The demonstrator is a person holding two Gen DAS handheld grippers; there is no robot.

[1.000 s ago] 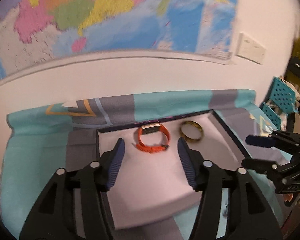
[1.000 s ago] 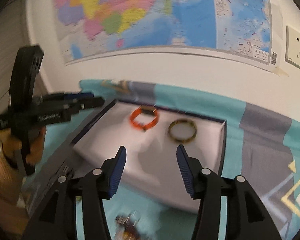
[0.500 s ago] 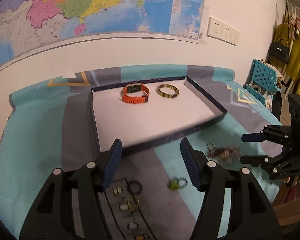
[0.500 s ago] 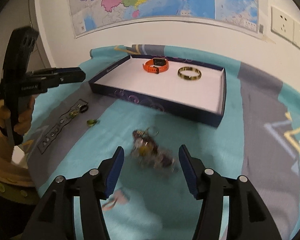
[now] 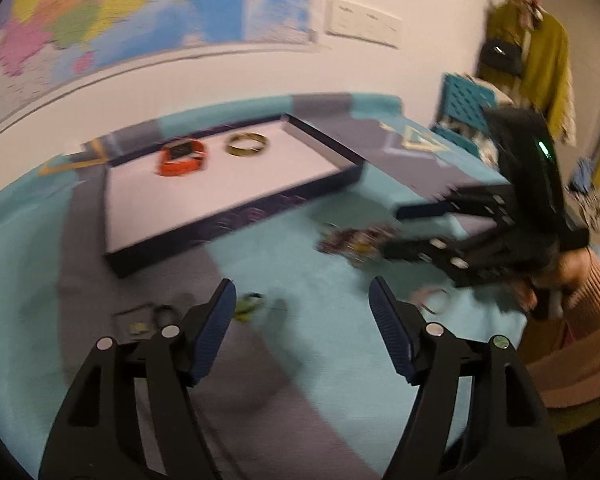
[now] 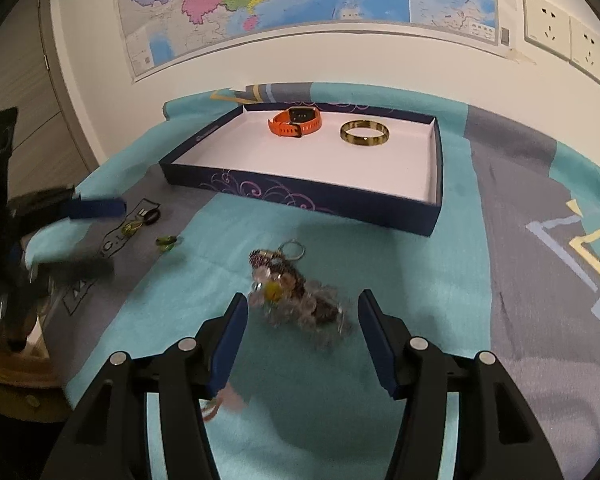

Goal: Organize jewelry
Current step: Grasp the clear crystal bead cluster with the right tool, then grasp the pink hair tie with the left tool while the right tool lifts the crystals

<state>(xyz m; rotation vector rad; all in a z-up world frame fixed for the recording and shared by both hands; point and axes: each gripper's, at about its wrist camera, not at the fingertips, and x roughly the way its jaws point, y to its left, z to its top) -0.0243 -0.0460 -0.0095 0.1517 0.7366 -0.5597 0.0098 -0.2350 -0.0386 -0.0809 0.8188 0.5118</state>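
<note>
A dark blue tray (image 6: 300,200) with a white floor holds an orange watch (image 6: 296,120) and a gold bangle (image 6: 364,133). On the teal cloth in front of it lies a tangled pile of beaded jewelry (image 6: 296,296). My right gripper (image 6: 302,312) stands open, its fingers on either side of the pile's near end and not pressing it. My left gripper (image 5: 302,312) hangs over bare cloth; its jaws are opening and nothing is between them. A small green ring (image 5: 248,304) lies just ahead of its left finger. The left wrist view is blurred.
A dark strip with several rings (image 6: 128,228) lies at the left on a grey band of cloth. A pale pink bangle (image 5: 434,300) rests near the right hand. The wall with a map is close behind the tray. A teal chair (image 5: 464,108) stands at the right.
Both grippers have drawn back from over the tray to the cloth in front of it. The left one swung right with wider jaws. The right one sank to the bead pile.
</note>
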